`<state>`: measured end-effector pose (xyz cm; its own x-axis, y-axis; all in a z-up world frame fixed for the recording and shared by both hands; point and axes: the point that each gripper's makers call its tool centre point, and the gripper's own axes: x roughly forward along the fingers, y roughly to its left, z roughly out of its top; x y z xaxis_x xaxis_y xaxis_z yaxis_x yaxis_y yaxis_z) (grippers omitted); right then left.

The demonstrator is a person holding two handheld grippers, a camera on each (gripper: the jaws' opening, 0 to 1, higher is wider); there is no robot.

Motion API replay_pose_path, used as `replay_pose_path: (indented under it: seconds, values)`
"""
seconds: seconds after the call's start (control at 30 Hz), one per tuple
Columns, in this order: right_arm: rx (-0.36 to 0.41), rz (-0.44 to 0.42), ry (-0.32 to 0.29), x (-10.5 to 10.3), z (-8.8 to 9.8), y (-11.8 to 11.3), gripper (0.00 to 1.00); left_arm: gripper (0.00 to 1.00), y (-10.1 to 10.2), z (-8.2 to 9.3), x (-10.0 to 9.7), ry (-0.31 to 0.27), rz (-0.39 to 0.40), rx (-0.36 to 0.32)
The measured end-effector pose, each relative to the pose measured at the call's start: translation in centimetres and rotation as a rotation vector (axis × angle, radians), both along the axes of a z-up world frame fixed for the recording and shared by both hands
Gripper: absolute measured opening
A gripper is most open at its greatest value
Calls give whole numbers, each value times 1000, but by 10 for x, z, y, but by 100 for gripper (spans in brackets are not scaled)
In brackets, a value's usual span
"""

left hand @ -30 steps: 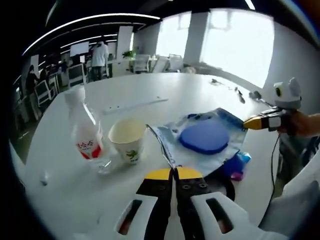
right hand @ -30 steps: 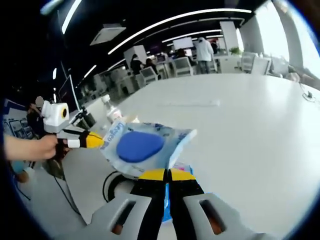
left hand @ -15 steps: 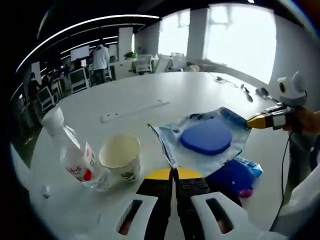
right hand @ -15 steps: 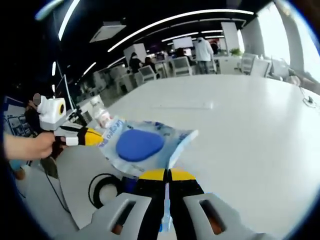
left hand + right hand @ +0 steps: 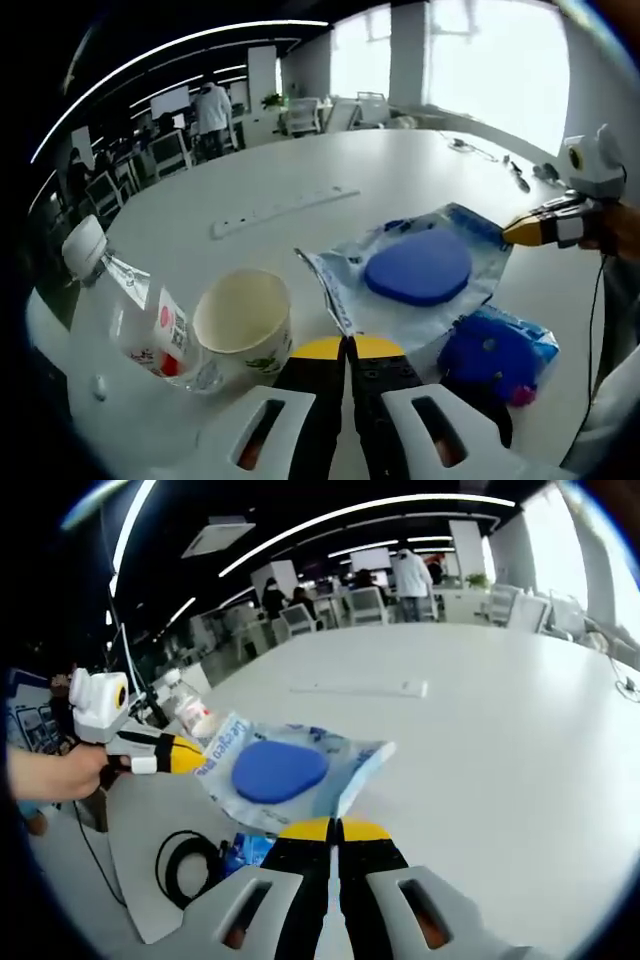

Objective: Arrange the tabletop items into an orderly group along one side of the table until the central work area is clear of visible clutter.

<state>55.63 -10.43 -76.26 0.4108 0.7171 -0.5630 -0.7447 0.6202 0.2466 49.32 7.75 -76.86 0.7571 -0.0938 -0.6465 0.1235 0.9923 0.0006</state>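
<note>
**Blue packet stretched between two claws above the table**

While the clear packet with the blue oval pad hangs over the white table, each claw pinches one edge of it. Seen from the left gripper view, a plastic water bottle lies tipped at the far left, its cap pointing away, touching a paper cup that stands upright just beside it. Right of the cup, the left claw has its yellow-tipped jaws pressed together on the packet's near corner, so the packet rises straight out of the jaw tips and spreads away to the right. Beyond it a white power strip lies across the table. Below the packet's right half, a second blue packaged item rests on the table, just beside the left claw. At the far right the right claw, held in a person's hand, grips the packet's far corner.

From the right gripper view, the left claw sits at the left, clamped on the packet, and the right claw is closed on its near edge. A coiled black cable lies below.
</note>
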Motion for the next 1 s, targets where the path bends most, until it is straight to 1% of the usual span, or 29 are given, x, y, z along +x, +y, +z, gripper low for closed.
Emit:
replay_pose_path:
  seconds: [0.1, 0.2, 0.37, 0.5, 0.6, 0.7, 0.8, 1.0]
  values:
    - [-5, 0, 4, 4, -4, -1, 0, 0, 0, -4, 3, 7, 15, 3]
    - [-5, 4, 9, 9, -8, -1, 0, 0, 0, -9, 5, 22, 22, 25]
    - [-9, 15, 17, 13, -16, 4, 0, 0, 2, -17, 6, 46, 45, 57]
    - [-12, 32, 21, 15, -22, 8, 0, 0, 6, -23, 6, 61, 76, 65]
    - [-20, 43, 25, 17, -28, 11, 0, 0, 8, -30, 7, 83, 84, 89]
    - [-22, 45, 31, 21, -32, 14, 0, 0, 10, -33, 9, 88, 114, 86]
    - [-18, 44, 40, 23, -34, 14, 0, 0, 11, -35, 10, 90, 119, 97]
    - [-9, 50, 46, 24, -37, 16, 0, 0, 13, -39, 10, 94, 141, 94]
